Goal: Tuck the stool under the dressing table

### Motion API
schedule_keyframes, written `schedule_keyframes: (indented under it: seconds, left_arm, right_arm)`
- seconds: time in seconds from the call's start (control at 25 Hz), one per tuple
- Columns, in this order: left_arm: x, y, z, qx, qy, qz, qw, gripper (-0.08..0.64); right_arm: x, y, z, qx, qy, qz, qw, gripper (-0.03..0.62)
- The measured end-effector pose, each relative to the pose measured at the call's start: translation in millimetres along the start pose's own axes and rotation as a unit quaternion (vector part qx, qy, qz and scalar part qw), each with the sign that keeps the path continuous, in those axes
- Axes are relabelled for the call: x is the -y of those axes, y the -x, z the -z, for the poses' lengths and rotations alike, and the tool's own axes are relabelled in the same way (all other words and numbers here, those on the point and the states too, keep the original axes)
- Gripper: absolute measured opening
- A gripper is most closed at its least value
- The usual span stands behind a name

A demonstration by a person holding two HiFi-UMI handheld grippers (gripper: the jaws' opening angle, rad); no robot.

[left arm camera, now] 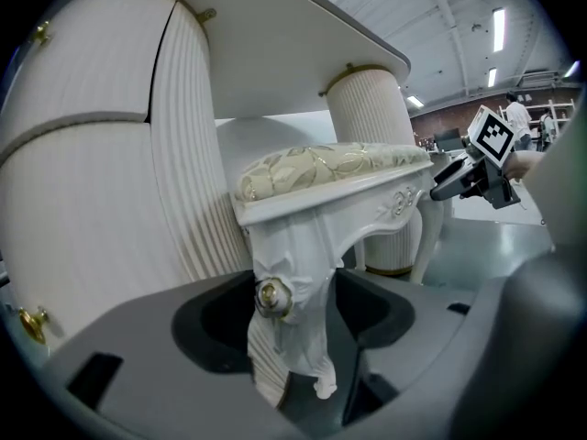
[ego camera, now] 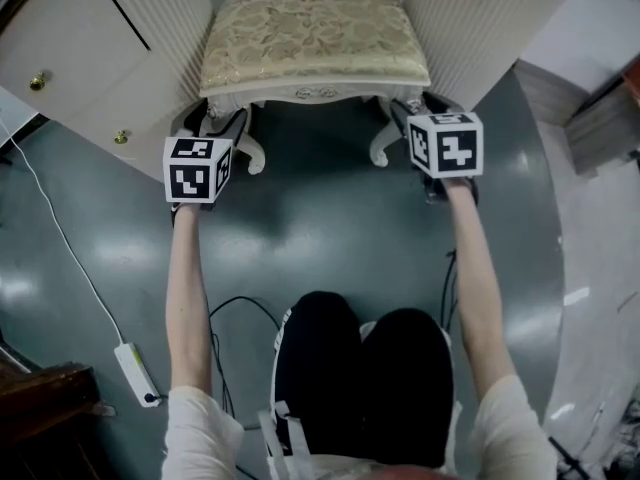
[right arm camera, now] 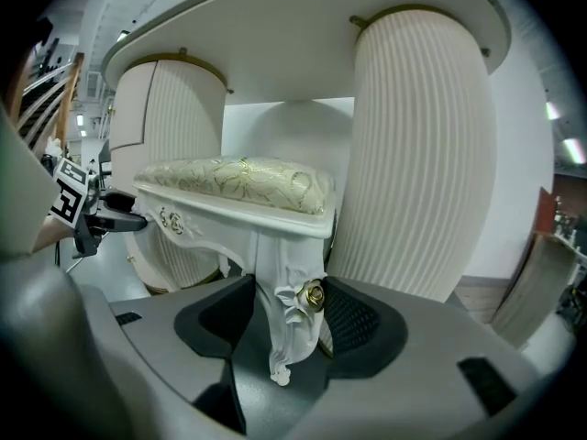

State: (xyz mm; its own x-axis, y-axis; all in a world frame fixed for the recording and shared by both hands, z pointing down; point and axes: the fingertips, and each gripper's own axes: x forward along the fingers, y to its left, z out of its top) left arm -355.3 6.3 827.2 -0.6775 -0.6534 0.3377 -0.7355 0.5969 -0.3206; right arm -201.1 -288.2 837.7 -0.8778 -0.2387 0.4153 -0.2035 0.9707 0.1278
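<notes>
The stool (ego camera: 315,33) has a cream patterned cushion and white carved legs. It stands partly in the gap between the two ribbed pedestals of the white dressing table (ego camera: 150,28). My left gripper (ego camera: 225,126) is shut on the stool's front left leg (left arm camera: 292,314), which fills the space between the dark pads. On the other side, my right gripper (ego camera: 408,118) is shut on the front right leg (right arm camera: 282,314), whose gold rose ornament rests against one pad. Both grippers point slightly downward towards the table. The stool's back legs are hidden.
The right ribbed pedestal (ego camera: 470,18) stands close beside the stool. A white power strip (ego camera: 135,373) with its cable lies on the grey-green floor at the left, with black cables near my knees (ego camera: 360,368). Dark wooden furniture (ego camera: 40,408) sits at the bottom left.
</notes>
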Motion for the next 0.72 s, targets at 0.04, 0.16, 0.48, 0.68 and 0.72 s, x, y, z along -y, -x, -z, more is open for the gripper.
schedule_keyframes:
  seconds: [0.04,0.16,0.48,0.68,0.72]
  left_arm:
    - [-1,-2,1,0.001,-0.001,0.001,1.0000,0.279]
    - [-6,-7,2,0.004,-0.001,0.000,1.0000,0.279]
    - [-7,-20,-3,-0.018,0.005,-0.008,0.9998,0.279]
    - [-10,-28,-7,-0.023,0.003,-0.003,0.9997,0.279]
    - [-11,-30,-8,-0.025,0.002,-0.003,0.9997,0.279]
  right_arm:
    - [-1,-2,0,0.002,0.000,0.001,1.000,0.237]
    - [-3,-6,-1,0.013,0.003,0.009,1.000,0.238]
    - [7,-24,-10,0.012,0.011,0.004,1.000,0.238]
    - [10,-29,-14,0.020,0.014,0.005,1.000,0.237]
    - [10,-30,-15,0.023,0.016,0.007,1.000,0.237]
